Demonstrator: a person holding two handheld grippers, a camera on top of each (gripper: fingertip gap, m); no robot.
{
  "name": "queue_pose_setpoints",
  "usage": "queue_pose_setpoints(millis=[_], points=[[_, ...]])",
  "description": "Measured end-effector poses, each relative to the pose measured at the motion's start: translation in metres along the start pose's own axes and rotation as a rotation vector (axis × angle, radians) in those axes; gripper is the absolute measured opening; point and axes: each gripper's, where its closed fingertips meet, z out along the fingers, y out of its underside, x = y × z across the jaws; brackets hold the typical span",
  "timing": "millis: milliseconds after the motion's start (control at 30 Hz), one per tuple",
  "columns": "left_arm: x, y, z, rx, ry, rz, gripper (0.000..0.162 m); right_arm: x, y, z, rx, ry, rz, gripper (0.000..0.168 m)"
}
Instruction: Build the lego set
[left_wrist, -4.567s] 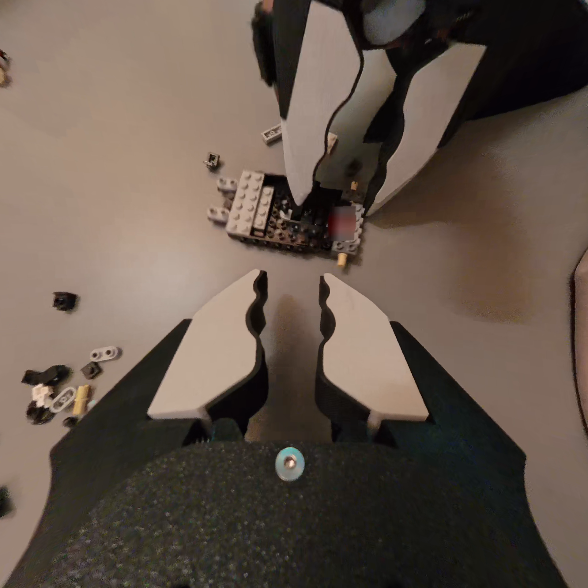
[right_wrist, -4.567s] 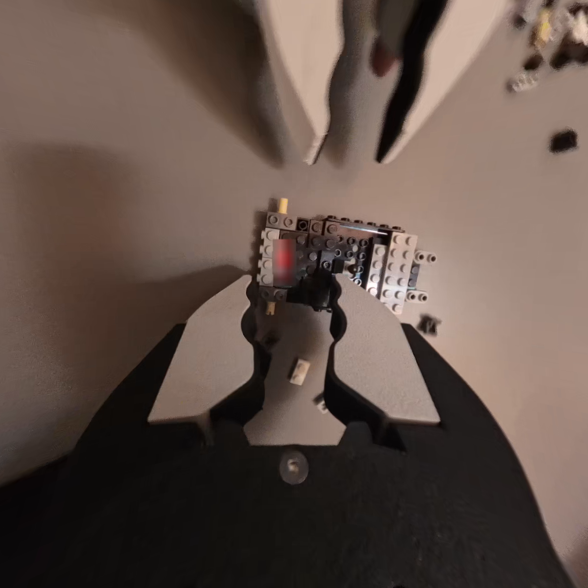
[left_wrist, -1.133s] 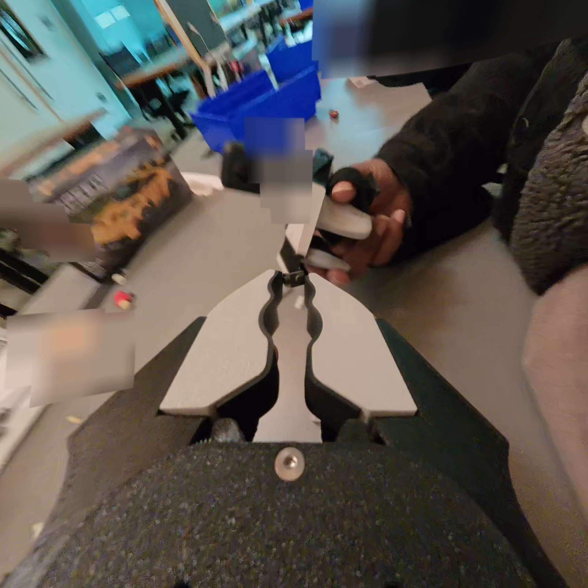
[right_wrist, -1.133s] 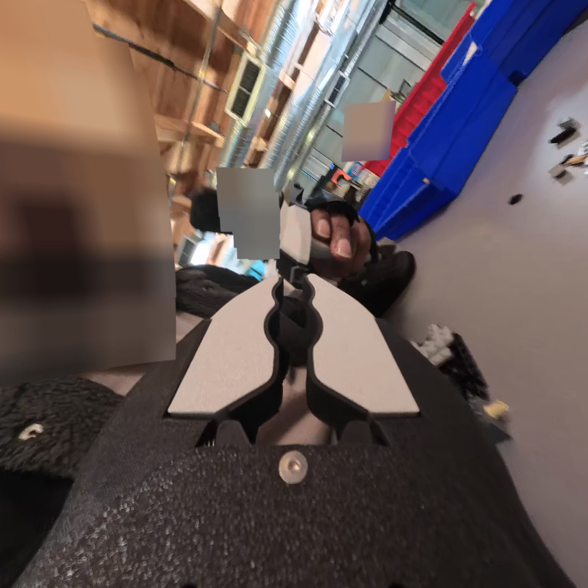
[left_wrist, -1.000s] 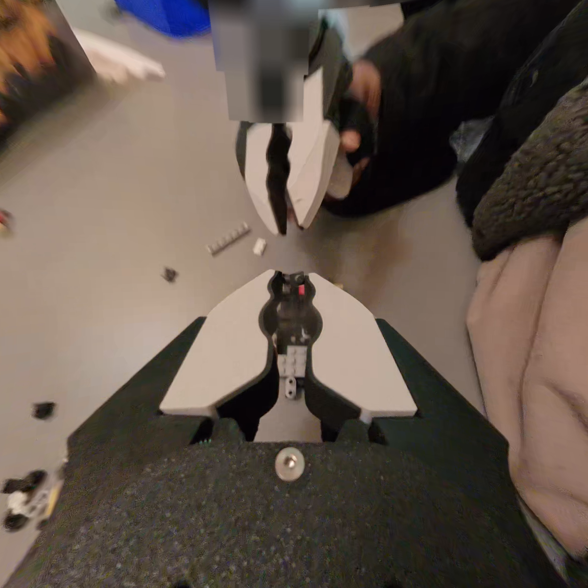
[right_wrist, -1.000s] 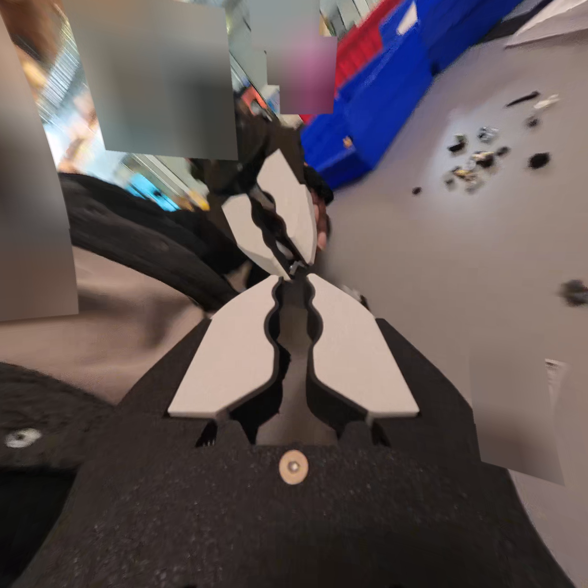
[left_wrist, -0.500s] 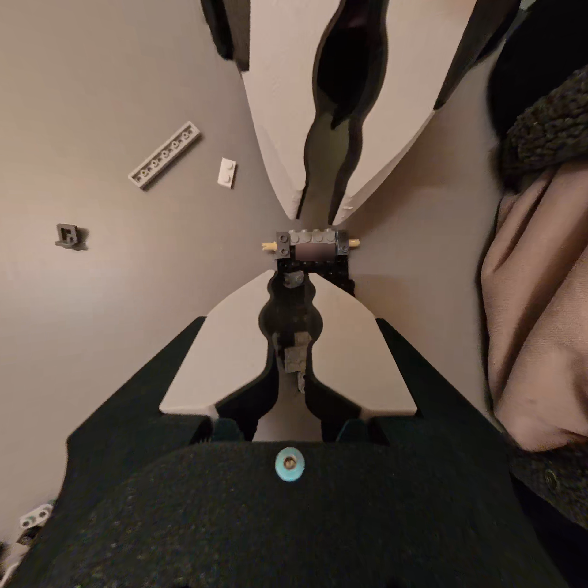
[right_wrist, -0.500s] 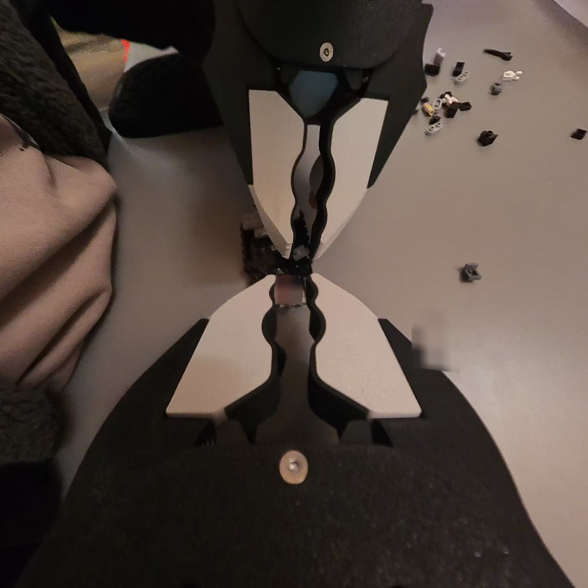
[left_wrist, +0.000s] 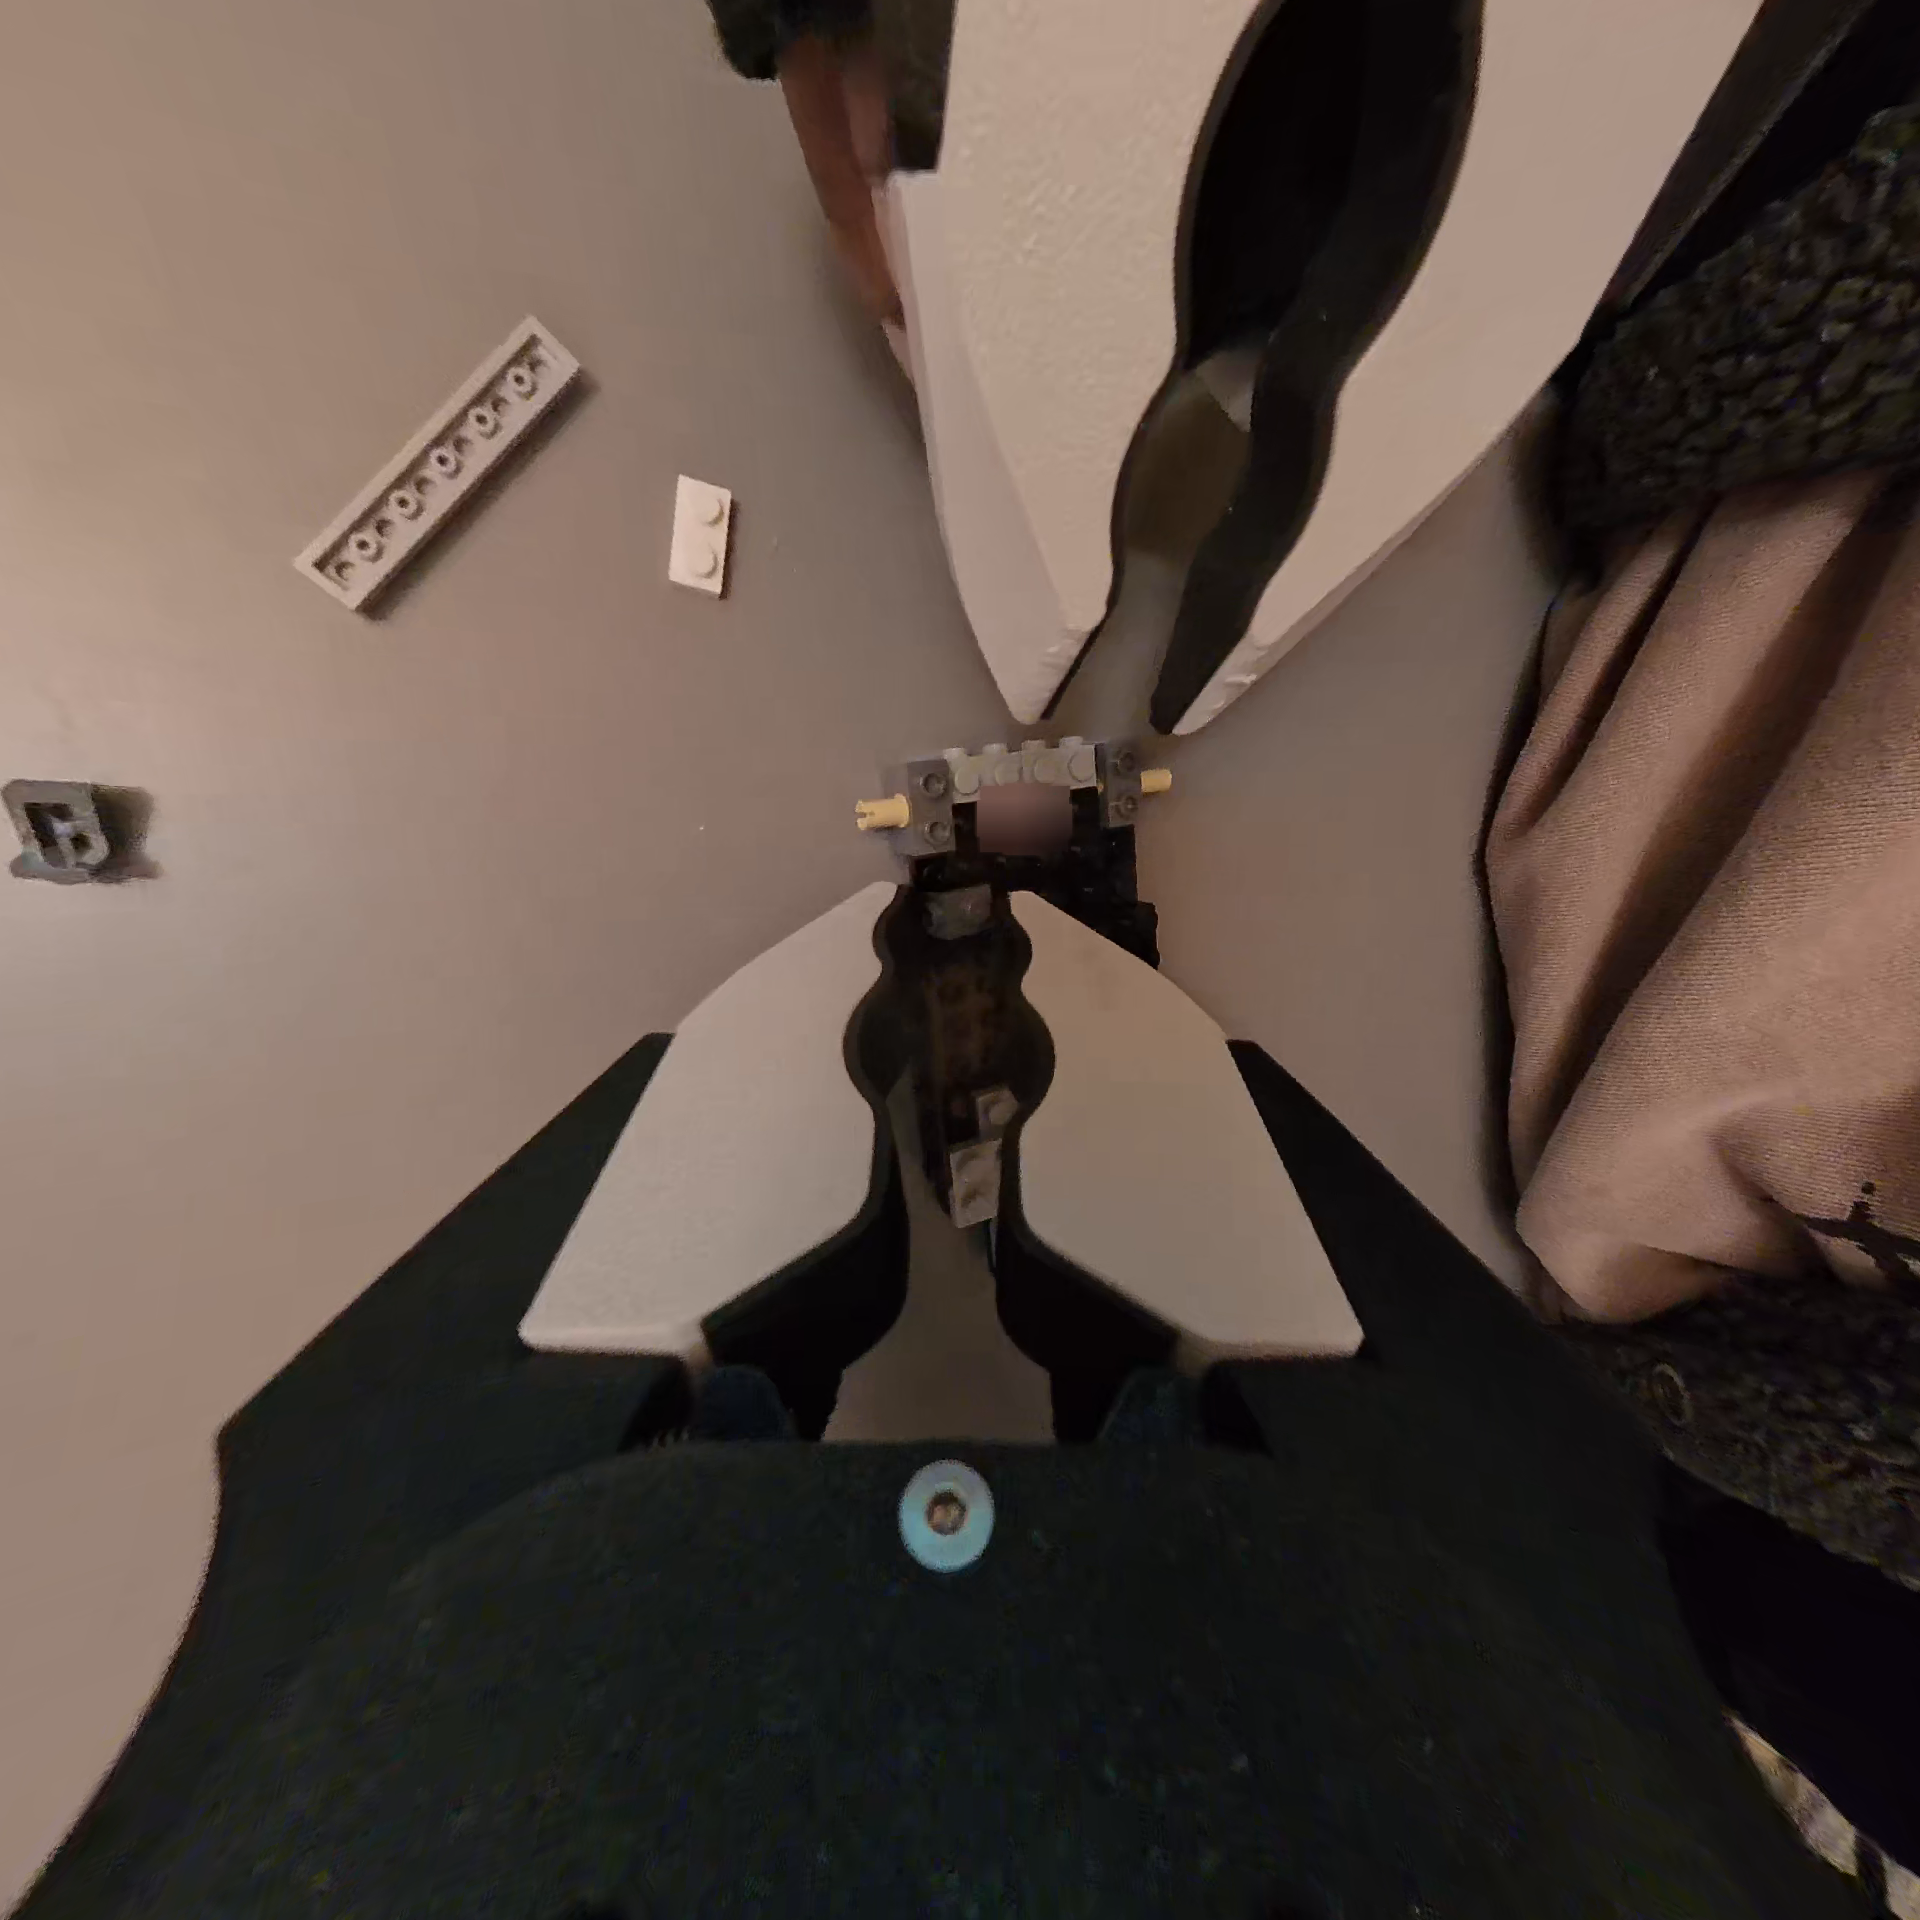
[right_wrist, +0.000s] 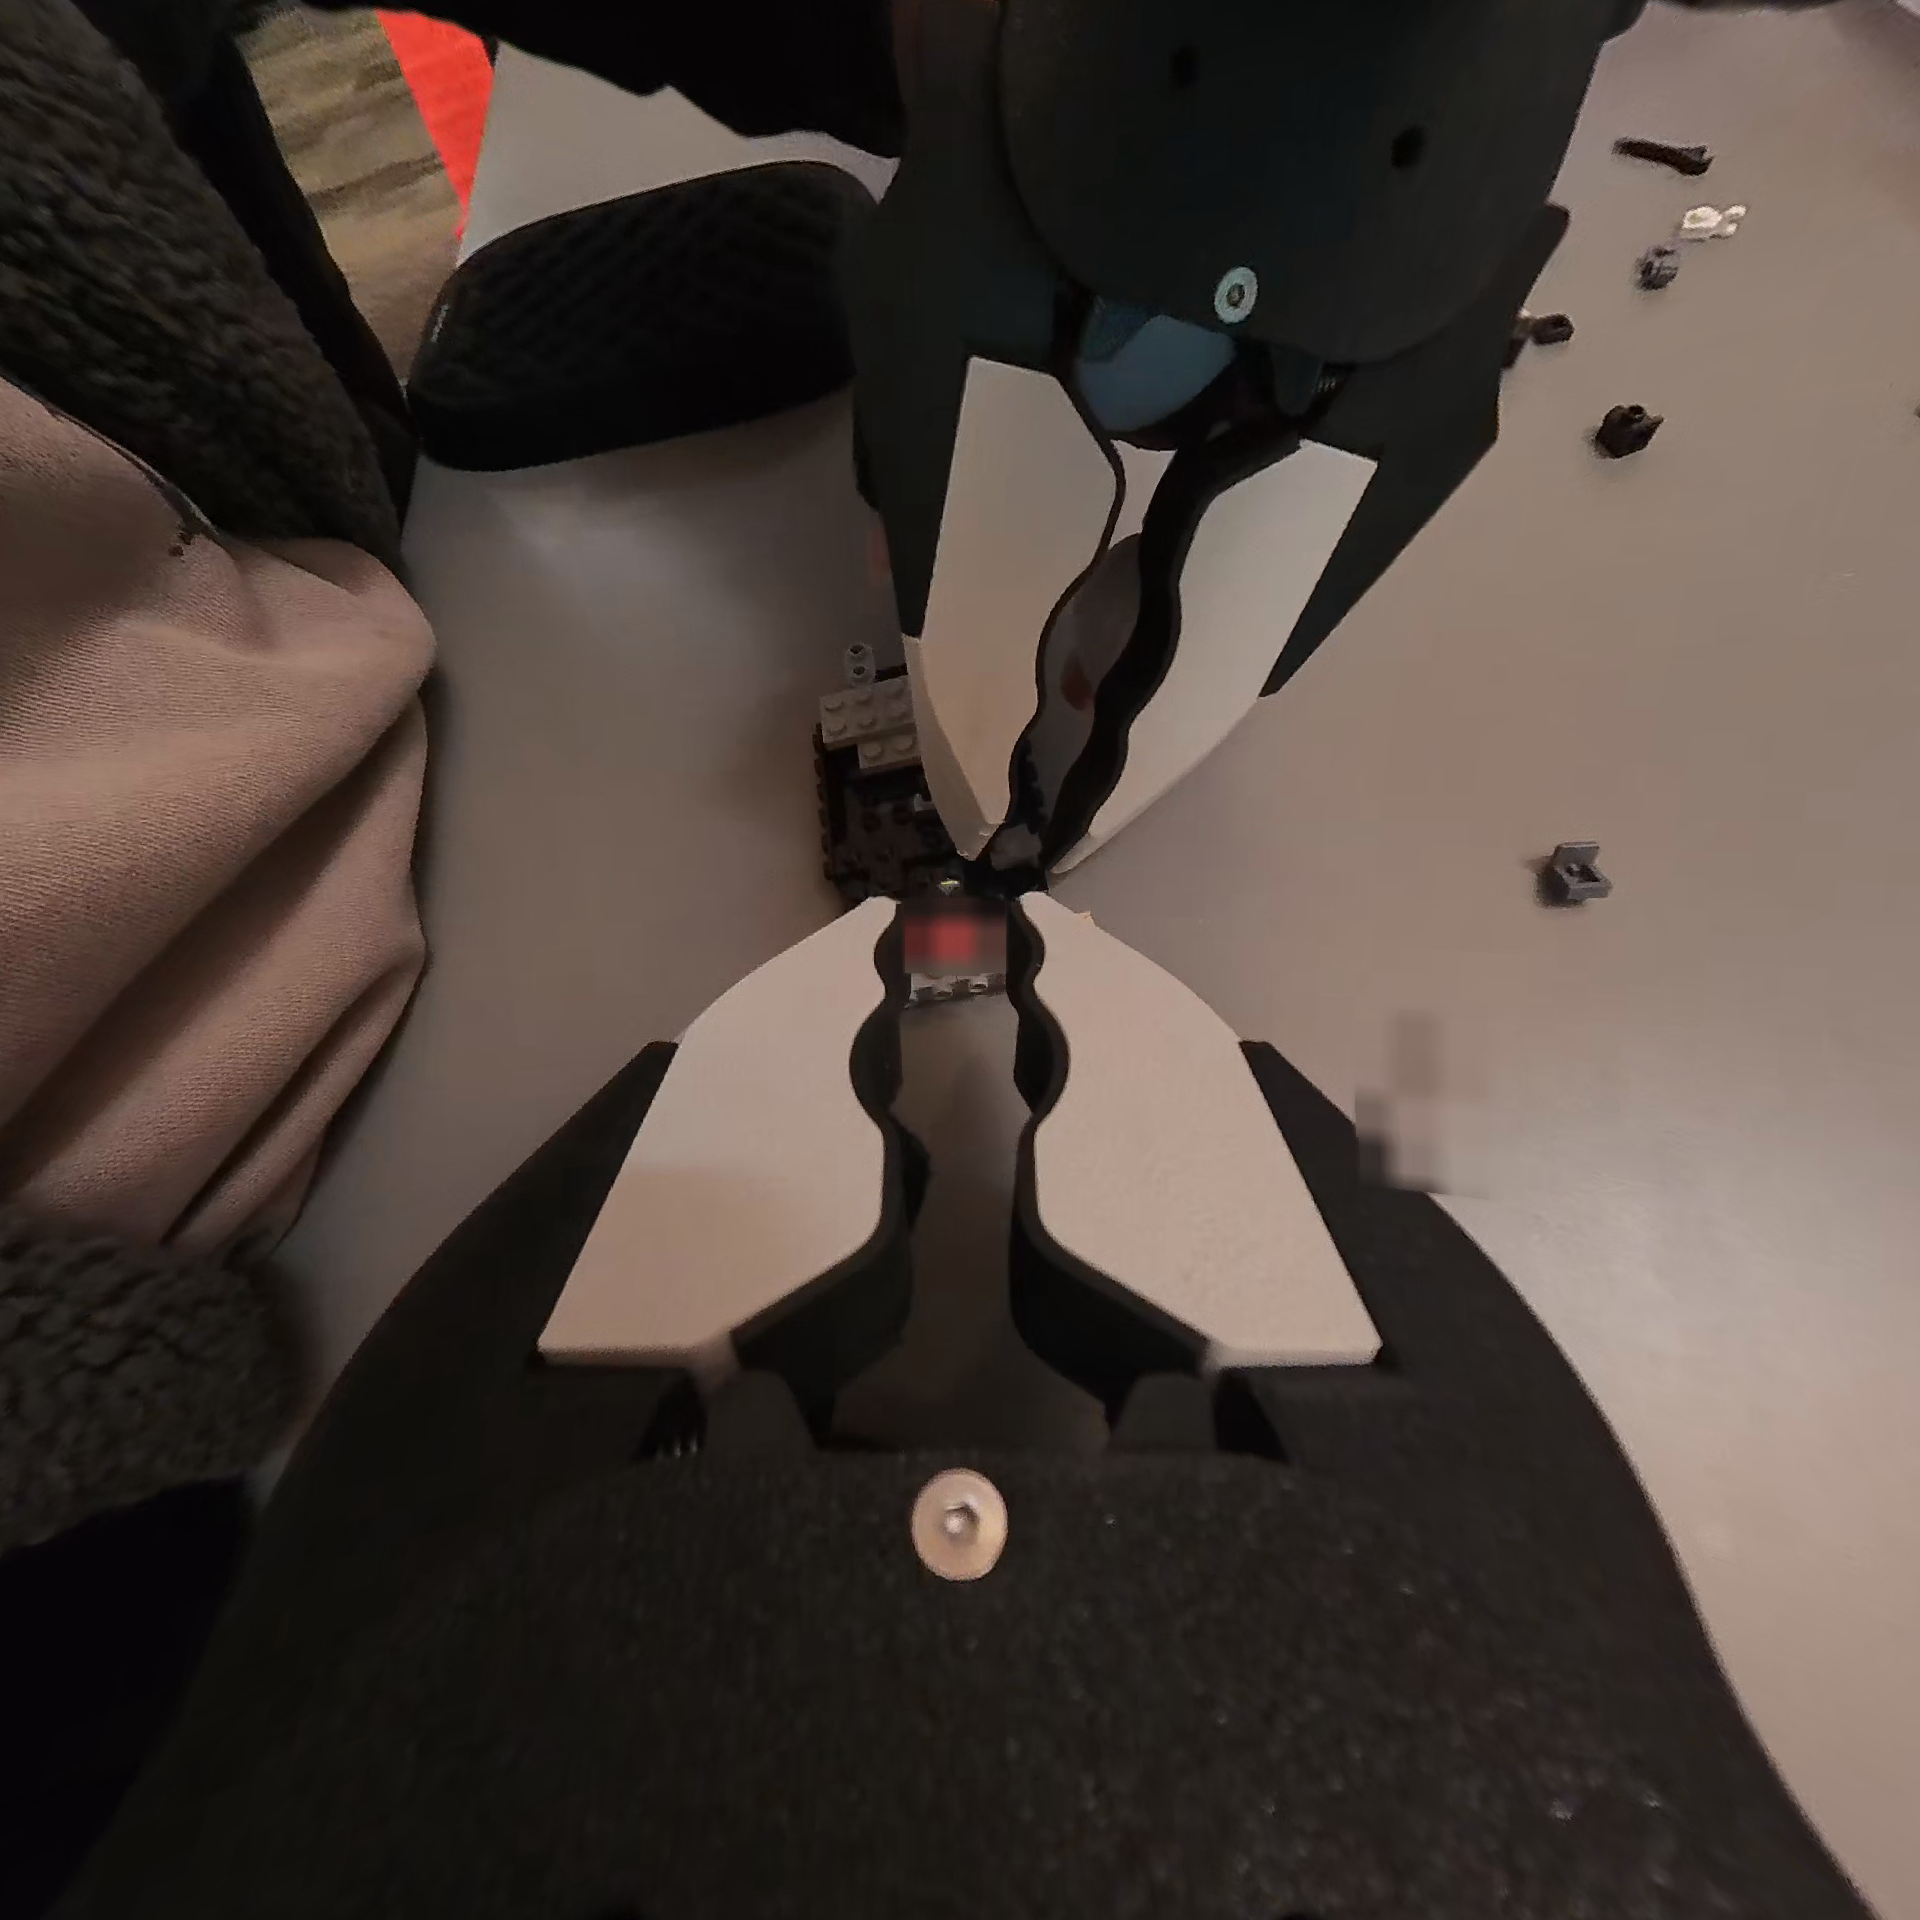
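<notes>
The grey and black lego build (left_wrist: 1013, 800) lies on the grey table (left_wrist: 312, 987); tan pins stick out of its near end. My left gripper (left_wrist: 961, 894) is shut on a small dark grey piece (left_wrist: 961, 914) and holds it against the top of the build. In the right wrist view it (right_wrist: 1013, 868) comes down from above onto the build (right_wrist: 868, 769). My right gripper (right_wrist: 958, 906) faces it and clasps the build's end between its tips. In the left wrist view it (left_wrist: 1101, 722) reaches in from the top.
A long grey plate (left_wrist: 442, 468), a white two-stud plate (left_wrist: 703, 535) and a dark grey bracket (left_wrist: 68, 844) lie left of the build. Small loose parts (right_wrist: 1626, 428) lie at the far right. A person's beige garment (left_wrist: 1714, 883) borders the build closely. There is about 5 cm between the tips of the two grippers.
Both grippers came down from a raised meeting in the air to the build on the table. In the last half second they moved closer over it; the left still holds the small piece.
</notes>
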Motion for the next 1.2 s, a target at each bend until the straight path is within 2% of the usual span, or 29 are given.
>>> queue_pose_setpoints(millis=[300,833,1200], points=[[-0.001,0.0035,0.0006,-0.037,0.045,-0.015,0.017,-0.0025,-0.0013,-0.0012,0.009,-0.016,0.004,0.016],[-0.0011,0.0005,-0.0055,0.02,0.093,-0.053,0.018,-0.004,0.0009,0.0007,0.001,-0.034,0.015,0.016],[-0.0012,-0.0016,-0.0052,0.018,0.169,-0.047,0.012,-0.0055,0.0006,0.0003,0.003,-0.045,0.019,0.016]])
